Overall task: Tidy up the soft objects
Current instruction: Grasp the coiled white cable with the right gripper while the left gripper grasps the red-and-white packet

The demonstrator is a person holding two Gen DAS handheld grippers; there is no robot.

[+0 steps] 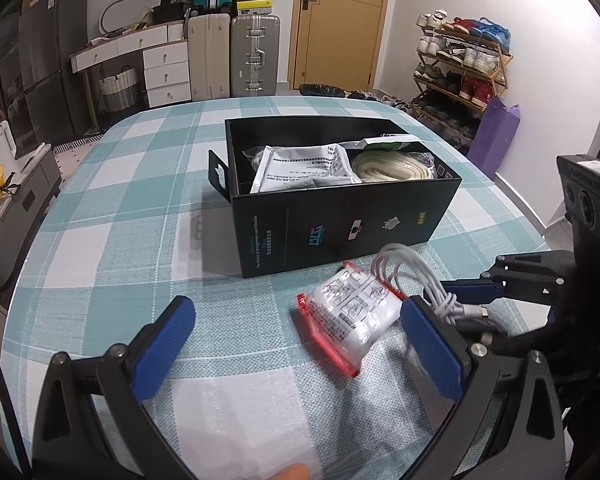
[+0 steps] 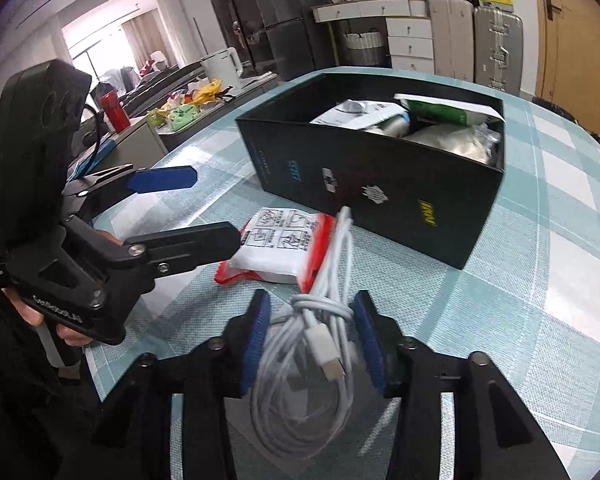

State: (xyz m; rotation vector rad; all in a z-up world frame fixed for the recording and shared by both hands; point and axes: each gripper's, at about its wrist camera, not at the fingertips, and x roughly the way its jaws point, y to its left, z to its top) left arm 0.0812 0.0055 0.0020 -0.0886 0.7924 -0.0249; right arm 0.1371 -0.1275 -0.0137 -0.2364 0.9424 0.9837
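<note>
A white packet with red edges (image 1: 348,316) (image 2: 276,248) lies flat on the checked tablecloth, in front of the open black box (image 1: 340,224) (image 2: 380,184). My left gripper (image 1: 298,312) (image 2: 216,208) stands open and wide; the packet lies between its fingers, against the right finger (image 1: 432,344). My right gripper (image 2: 312,332) (image 1: 460,312) is shut on a bundled white cable (image 2: 320,320) (image 1: 412,276), just right of the packet and low over the cloth. The box holds several soft packets (image 1: 308,168) and a cream coil (image 1: 392,168).
The table (image 1: 140,184) carries a teal and white checked cloth. Suitcases (image 1: 236,56) and white drawers stand at the back wall, a shoe rack (image 1: 460,68) at the right. A side counter with a kettle (image 2: 220,66) and a red bottle (image 2: 114,110) lies to the left.
</note>
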